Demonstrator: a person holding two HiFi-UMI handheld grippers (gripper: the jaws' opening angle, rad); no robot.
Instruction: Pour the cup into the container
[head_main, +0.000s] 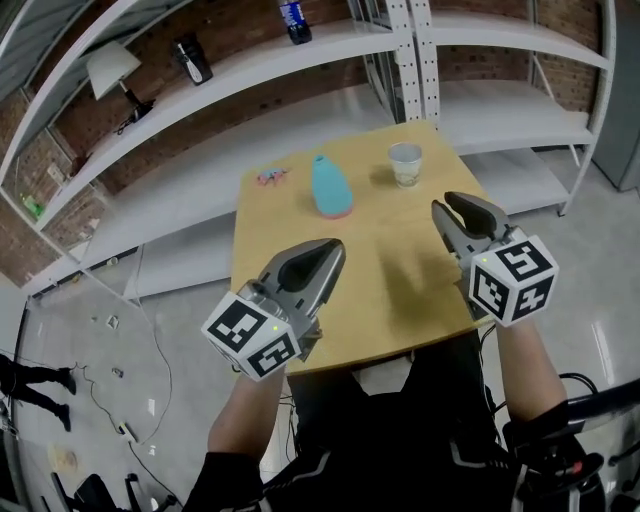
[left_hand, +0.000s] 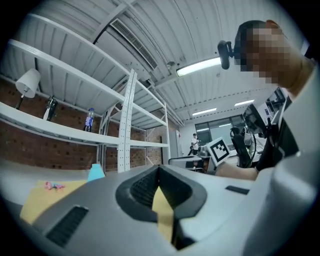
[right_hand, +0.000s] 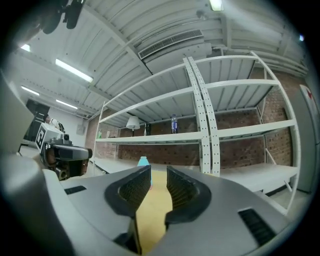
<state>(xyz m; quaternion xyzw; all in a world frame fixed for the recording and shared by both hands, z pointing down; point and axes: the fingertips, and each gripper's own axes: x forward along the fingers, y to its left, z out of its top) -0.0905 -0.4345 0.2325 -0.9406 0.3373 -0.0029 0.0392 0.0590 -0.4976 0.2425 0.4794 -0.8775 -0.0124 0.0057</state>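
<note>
- Hovering level over the near part of the wooden table (head_main: 400, 310), both grippers point away from the person toward its far edge and touch nothing. I'd call it a ready pose before the reach.
- The left gripper (head_main: 331, 256) has its jaws pressed together at the tips with nothing in them. It looks idle, perhaps kept spare to steady something.
- The right gripper (head_main: 447, 207) has its jaws a narrow way apart and empty. That gap looks too slim for the cup to me, so it would need to widen first.
- The paper cup (head_main: 405, 163) stands upright ahead of the right gripper and a little to its left, well apart from it. It is the natural one for that hand to take.
- The teal container (head_main: 331, 186) stands straight ahead of the left gripper, with bare table between it and the cup. A short carry should do for pouring.
- A small pink-and-blue object (head_main: 271, 177) lies left of the container; I can't tell what it is.
- Beyond the table, white shelving (head_main: 260, 60) holds a lamp (head_main: 105, 68), a dark flask (head_main: 192, 60) and a bottle (head_main: 294, 20), none of them part of the job.
</note>
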